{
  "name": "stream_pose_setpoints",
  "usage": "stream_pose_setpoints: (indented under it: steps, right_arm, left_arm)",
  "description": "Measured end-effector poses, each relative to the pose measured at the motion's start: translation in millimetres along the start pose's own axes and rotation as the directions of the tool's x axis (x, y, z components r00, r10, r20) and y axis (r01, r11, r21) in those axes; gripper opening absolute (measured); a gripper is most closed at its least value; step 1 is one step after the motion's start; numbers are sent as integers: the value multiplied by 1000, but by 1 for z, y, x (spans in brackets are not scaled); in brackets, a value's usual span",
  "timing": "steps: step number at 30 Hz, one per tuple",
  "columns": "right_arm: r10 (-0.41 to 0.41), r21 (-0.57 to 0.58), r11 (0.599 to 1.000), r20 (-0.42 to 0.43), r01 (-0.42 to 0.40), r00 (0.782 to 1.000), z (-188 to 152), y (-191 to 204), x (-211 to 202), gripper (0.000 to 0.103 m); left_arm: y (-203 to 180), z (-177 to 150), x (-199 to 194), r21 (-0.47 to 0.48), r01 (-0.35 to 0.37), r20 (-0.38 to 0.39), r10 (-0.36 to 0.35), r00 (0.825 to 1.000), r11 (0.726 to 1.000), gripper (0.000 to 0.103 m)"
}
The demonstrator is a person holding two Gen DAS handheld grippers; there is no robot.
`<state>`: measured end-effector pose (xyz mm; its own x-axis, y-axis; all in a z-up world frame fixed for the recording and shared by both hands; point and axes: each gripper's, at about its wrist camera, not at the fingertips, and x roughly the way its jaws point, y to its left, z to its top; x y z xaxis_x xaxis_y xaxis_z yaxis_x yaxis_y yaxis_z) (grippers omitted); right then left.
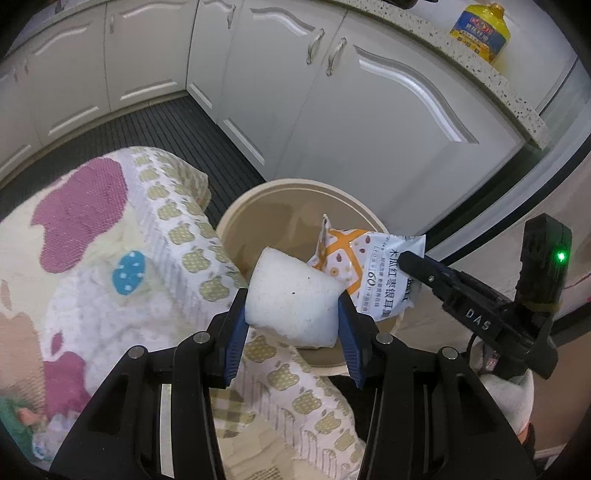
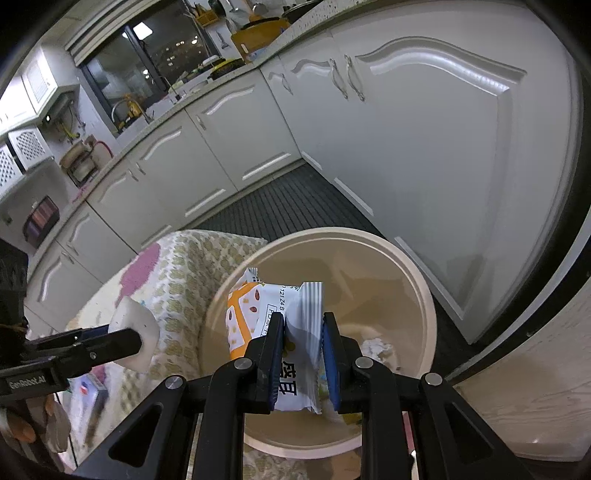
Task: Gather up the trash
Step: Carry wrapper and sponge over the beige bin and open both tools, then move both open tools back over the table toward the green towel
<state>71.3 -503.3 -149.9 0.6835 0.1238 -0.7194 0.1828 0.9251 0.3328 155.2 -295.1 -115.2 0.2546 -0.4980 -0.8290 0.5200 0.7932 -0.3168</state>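
1. Between the blue pads of the left gripper (image 1: 291, 317): a white foam cup (image 1: 291, 299), clamped at its sides, held over the near rim of a beige bin (image 1: 236, 214).
2. Between the pads of the right gripper (image 2: 303, 354): a white and orange snack wrapper (image 2: 258, 310), pinched tight, hanging above the bin's open mouth.
3. Inside the bin: crumpled white paper (image 2: 376, 349) at the bottom.
4. Left of the bin, touching it: a patterned cloth (image 1: 92, 266).
5. Behind: white cabinet doors (image 1: 369, 110), dark ribbed floor mat (image 2: 288, 206), yellow oil bottle (image 1: 480, 33) on the counter.

1. White cabinet doors (image 1: 388, 122) stand behind the dark ribbed floor mat (image 2: 291, 206).
2. A patterned cloth (image 1: 110, 258) lies in front of this mat.
3. A yellow oil bottle (image 1: 480, 31) stands on the speckled counter (image 1: 491, 79) above the cabinets.
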Motion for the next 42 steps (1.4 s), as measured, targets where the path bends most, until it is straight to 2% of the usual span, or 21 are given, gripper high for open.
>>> stream_pose_setpoints:
  steps: [10,13,19,21,22,23,34,42]
  right_arm:
    - [-55,-19,998,-37,55,998,-9,-9,15,19]
    - [-69,-17,998,-52,68,996,-13,-11,19,19]
    - [-92,-10,996,-79,91,993,-18,-15,26,19]
    - [-108,-5,994,-93,108,990,-18,-15,29,28]
    - [-114,-2,993,-100,114,989,-18,-15,30,38]
    - [-114,4,993,-104,115,988,-18,-16,31,41]
    - [-101,18,994,-116,104,988,-19,-12,31,42]
    - [-98,21,995,-107,101,989,-17,-9,28,43]
  left_arm:
    - [-4,5,25,-25,11,-18,-11,1000,1000,46]
    - [-4,4,30,-33,17,-17,-18,1000,999,52]
    - [-3,1,38,-44,25,-25,-26,999,999,57]
    - [-4,0,38,-39,27,-23,-28,999,999,59]
    - [-4,0,38,-35,26,-22,-27,999,999,59]
    - [-4,0,37,-33,25,-22,-26,999,999,60]
    - [-7,-4,33,-13,36,-26,-36,999,999,68]
    - [-12,-6,26,14,19,-11,-19,1000,1000,68]
